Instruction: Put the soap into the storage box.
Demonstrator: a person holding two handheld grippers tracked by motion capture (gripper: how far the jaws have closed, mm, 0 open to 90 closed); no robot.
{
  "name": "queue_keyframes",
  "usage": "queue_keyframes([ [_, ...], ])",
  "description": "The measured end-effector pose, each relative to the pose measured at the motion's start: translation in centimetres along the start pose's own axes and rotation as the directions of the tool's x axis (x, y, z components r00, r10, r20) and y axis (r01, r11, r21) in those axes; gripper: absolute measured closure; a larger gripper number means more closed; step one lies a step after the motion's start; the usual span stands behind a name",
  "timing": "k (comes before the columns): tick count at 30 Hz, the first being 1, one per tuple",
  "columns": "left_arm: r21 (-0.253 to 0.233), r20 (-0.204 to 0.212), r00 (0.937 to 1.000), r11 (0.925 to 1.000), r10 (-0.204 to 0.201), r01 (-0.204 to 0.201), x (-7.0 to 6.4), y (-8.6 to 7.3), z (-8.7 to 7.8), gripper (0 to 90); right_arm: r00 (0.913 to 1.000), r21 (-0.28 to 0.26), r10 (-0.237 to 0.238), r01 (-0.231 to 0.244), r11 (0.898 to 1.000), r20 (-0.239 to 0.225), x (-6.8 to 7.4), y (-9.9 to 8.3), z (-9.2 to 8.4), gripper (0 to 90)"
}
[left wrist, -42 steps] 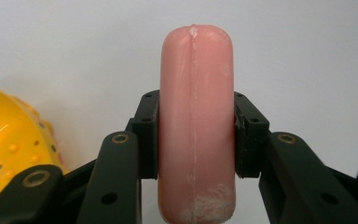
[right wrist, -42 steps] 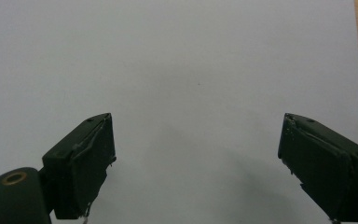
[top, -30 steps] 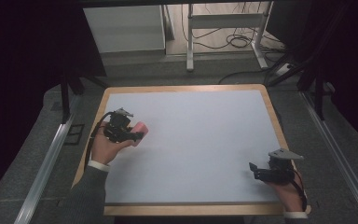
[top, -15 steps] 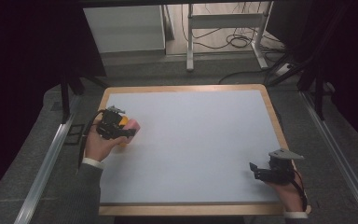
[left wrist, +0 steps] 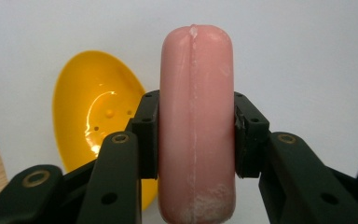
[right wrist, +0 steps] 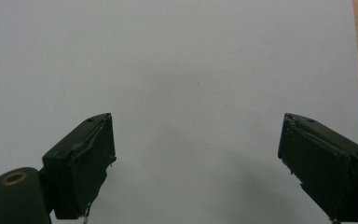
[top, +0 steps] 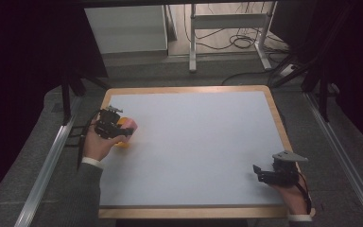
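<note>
My left gripper (left wrist: 196, 133) is shut on a pink, rounded soap-like block (left wrist: 196, 121), its two black pads pressing the block's sides. Just beyond and to the left of the block in the left gripper view lies a yellow oval dish (left wrist: 95, 112), hollow side up. From above, the left gripper (top: 118, 131) sits near the table's left edge with the pink block (top: 130, 124) in it and the yellow dish (top: 122, 140) under it. My right gripper (right wrist: 196, 163) is open over bare white surface; from above, the right gripper (top: 264, 172) rests at the front right.
The white tabletop (top: 203, 142) has a wooden rim (top: 276, 113). Grey floor and metal rails flank it, and a desk frame with cables (top: 231, 38) stands beyond the far edge.
My left hand has carried the pink block leftward and a little lower, over the yellow dish. The right hand has stayed where it was.
</note>
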State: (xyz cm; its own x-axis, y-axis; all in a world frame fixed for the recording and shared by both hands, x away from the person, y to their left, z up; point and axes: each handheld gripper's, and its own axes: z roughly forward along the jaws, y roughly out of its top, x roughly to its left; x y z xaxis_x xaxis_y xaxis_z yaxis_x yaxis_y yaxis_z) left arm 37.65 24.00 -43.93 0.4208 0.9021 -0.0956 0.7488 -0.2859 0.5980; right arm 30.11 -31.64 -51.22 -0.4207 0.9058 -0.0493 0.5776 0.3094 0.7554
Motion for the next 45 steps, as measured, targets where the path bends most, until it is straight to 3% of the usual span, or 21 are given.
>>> queue_keyframes([
  [24, 0.019, -0.061, 0.9942, 0.9958, -0.088, 0.09, 3.7, -0.3, 1.2, 60.5, 1.0, -0.005, 0.001, -0.001, 1.0, 0.005, -0.1, 0.0, -0.2, 10.5],
  [45, 0.058, -0.082, 0.9896, 0.9907, -0.118, 0.123, 4.3, -1.2, 3.6, 60.3, 0.9999, -0.003, -0.009, 0.01, 1.0, 0.011, 0.0, -0.1, -0.1, 10.5],
])
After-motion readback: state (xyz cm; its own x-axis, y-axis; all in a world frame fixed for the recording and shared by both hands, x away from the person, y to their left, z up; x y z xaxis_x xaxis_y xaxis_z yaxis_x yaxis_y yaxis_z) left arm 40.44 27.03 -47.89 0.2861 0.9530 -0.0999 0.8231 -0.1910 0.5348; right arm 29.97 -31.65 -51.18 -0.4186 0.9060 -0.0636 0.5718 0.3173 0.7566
